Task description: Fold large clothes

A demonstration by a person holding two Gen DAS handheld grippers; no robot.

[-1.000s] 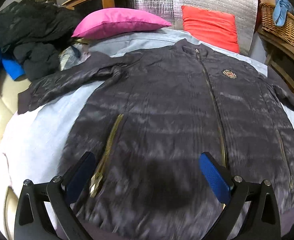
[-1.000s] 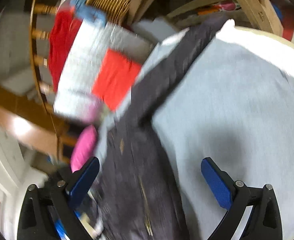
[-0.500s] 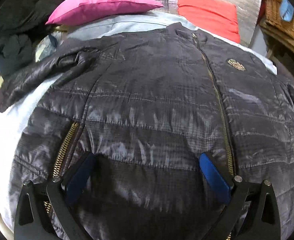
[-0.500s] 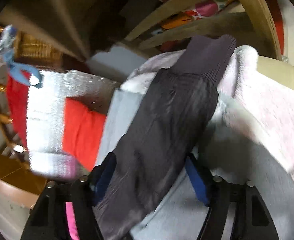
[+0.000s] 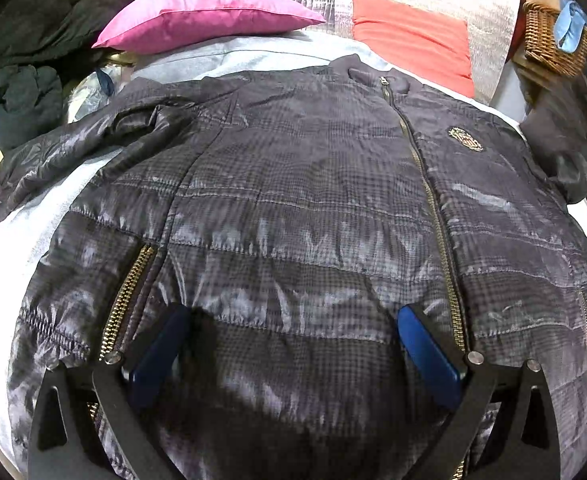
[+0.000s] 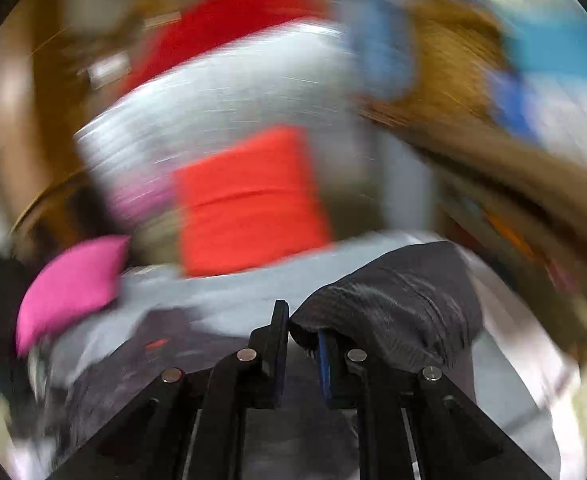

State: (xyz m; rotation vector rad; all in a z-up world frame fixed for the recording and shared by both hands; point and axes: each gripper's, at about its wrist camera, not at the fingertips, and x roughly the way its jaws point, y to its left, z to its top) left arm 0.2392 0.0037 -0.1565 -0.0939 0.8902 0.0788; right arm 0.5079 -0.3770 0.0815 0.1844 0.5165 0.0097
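Observation:
A dark quilted jacket (image 5: 313, 200) lies front up on the pale blue bed sheet (image 5: 253, 56), zipped, with a crest on the chest. Its left sleeve (image 5: 53, 160) lies spread out to the left. My left gripper (image 5: 293, 344) is open, its blue pads resting on the jacket's lower front. My right gripper (image 6: 301, 344) is shut on the jacket's right sleeve (image 6: 393, 312), which is lifted and drapes over the right finger. That raised sleeve also shows at the right edge of the left wrist view (image 5: 569, 140). The right wrist view is blurred by motion.
A pink pillow (image 5: 201, 16) and a red pillow (image 5: 409, 36) lie at the head of the bed. A pile of dark clothes (image 5: 25, 72) sits at the left. A wicker basket (image 5: 553, 40) stands at the right on wooden furniture.
My right gripper closed on the right sleeve and lifted it, swinging toward the jacket body. My left gripper moved down and forward onto the jacket's lower front, still open.

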